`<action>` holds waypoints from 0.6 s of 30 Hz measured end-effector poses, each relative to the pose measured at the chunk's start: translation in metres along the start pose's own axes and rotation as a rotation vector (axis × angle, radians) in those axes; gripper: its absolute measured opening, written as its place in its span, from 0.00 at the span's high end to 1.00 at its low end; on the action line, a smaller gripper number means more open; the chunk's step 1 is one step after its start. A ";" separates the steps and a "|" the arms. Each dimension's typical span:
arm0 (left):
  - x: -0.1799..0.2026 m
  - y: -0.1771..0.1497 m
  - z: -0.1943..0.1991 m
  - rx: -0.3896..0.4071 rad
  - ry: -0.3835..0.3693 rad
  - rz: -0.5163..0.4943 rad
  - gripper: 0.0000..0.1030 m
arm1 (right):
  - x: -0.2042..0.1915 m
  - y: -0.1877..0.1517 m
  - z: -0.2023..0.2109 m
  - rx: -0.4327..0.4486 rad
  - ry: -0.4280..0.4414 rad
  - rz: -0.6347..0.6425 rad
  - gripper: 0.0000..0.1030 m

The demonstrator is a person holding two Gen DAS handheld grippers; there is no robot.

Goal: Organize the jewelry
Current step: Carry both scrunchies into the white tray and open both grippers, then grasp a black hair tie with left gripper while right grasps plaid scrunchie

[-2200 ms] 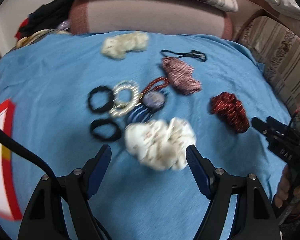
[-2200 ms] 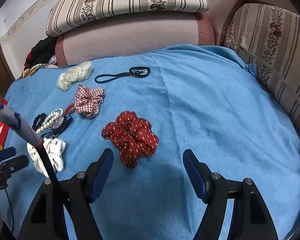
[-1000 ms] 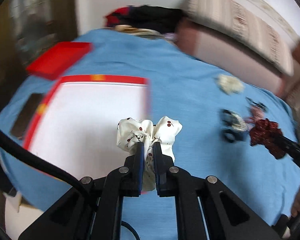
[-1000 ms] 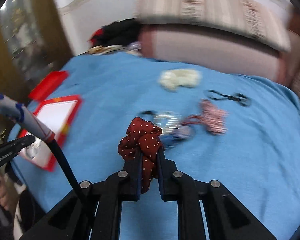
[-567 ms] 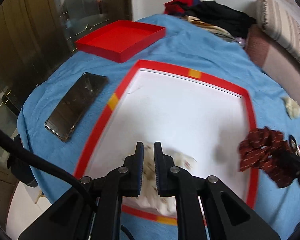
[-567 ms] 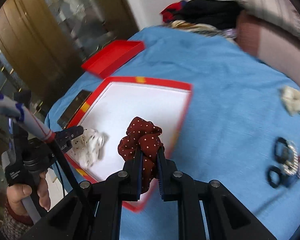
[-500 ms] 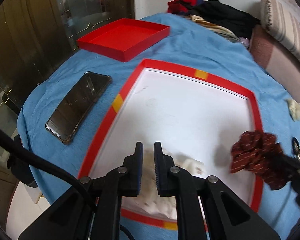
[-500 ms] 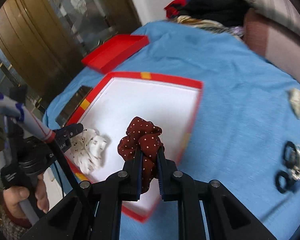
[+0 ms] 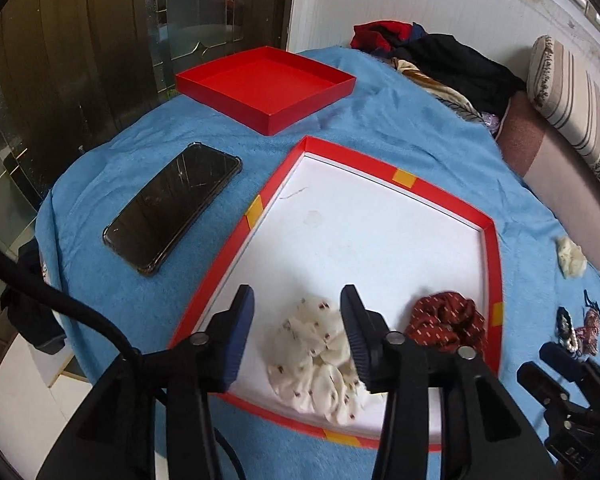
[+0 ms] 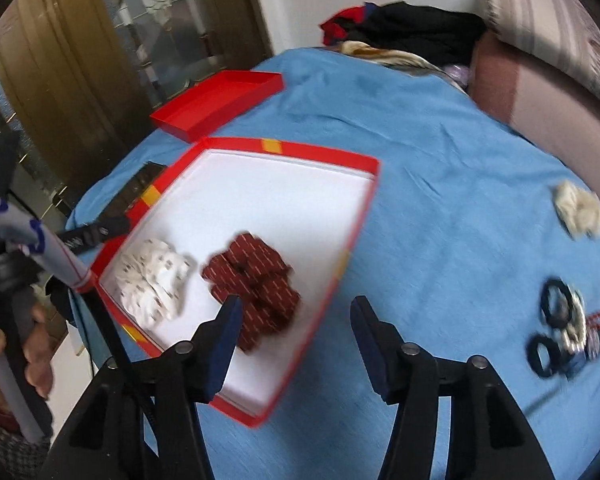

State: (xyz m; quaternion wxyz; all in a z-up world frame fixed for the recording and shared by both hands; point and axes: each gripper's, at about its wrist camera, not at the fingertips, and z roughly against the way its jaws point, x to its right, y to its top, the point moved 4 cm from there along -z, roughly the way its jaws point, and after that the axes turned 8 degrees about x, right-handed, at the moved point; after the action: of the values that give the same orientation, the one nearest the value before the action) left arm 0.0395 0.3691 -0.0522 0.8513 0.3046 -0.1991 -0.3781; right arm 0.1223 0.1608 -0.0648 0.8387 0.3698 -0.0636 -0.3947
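A white dotted scrunchie (image 9: 320,354) and a dark red dotted scrunchie (image 9: 446,324) lie side by side in the near end of a red-rimmed white box (image 9: 400,176). My left gripper (image 9: 296,312) is open and empty just above the white scrunchie. In the right wrist view my right gripper (image 10: 296,322) is open and empty over the box's near right rim (image 10: 340,272), with the red scrunchie (image 10: 256,280) and white scrunchie (image 10: 152,280) in front of it. Several hair ties and bracelets (image 10: 564,320) and a cream scrunchie (image 10: 580,208) lie on the blue cloth at right.
A red lid (image 9: 266,84) lies beyond the box. A black phone (image 9: 172,206) lies left of the box near the cloth's edge. Dark clothes (image 9: 432,56) and striped cushions (image 9: 572,100) are at the back right.
Both grippers have opened and let go: the white and the red scrunchie now lie in the box. The right gripper has pulled back to the right.
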 end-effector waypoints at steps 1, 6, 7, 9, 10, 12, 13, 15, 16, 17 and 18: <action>0.002 -0.002 0.003 0.002 0.001 -0.006 0.54 | 0.006 -0.004 0.004 -0.002 -0.008 -0.010 0.41; 0.023 -0.012 0.018 0.007 -0.001 -0.056 0.52 | 0.047 -0.035 0.028 -0.016 -0.056 -0.073 0.41; 0.030 -0.014 0.020 0.003 -0.008 -0.066 0.51 | 0.057 -0.041 0.034 -0.014 -0.068 -0.090 0.41; 0.046 -0.019 0.023 -0.004 -0.024 -0.087 0.51 | 0.080 -0.053 0.049 -0.005 -0.097 -0.128 0.41; 0.053 -0.020 0.024 -0.007 -0.032 -0.096 0.51 | 0.090 -0.058 0.056 0.000 -0.112 -0.145 0.41; 0.073 -0.026 0.027 -0.016 -0.058 -0.122 0.50 | 0.117 -0.071 0.073 0.018 -0.154 -0.184 0.41; 0.086 -0.029 0.028 -0.020 -0.076 -0.140 0.50 | 0.129 -0.076 0.080 0.024 -0.173 -0.202 0.41; 0.117 -0.039 0.030 -0.032 -0.109 -0.186 0.49 | 0.159 -0.089 0.096 0.033 -0.213 -0.249 0.41; 0.132 -0.043 0.030 -0.037 -0.127 -0.207 0.49 | 0.171 -0.095 0.102 0.036 -0.227 -0.268 0.41; 0.144 -0.047 0.030 -0.042 -0.143 -0.223 0.49 | 0.186 -0.101 0.109 0.040 -0.246 -0.291 0.41; 0.165 -0.054 0.031 -0.053 -0.170 -0.251 0.49 | 0.201 -0.107 0.116 0.044 -0.265 -0.314 0.41</action>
State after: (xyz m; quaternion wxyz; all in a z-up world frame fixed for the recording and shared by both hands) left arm 0.0986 0.2034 -0.0475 0.7851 0.2713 -0.2205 -0.5112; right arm 0.1466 -0.0920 -0.0904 0.7429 0.3383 -0.1234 -0.5643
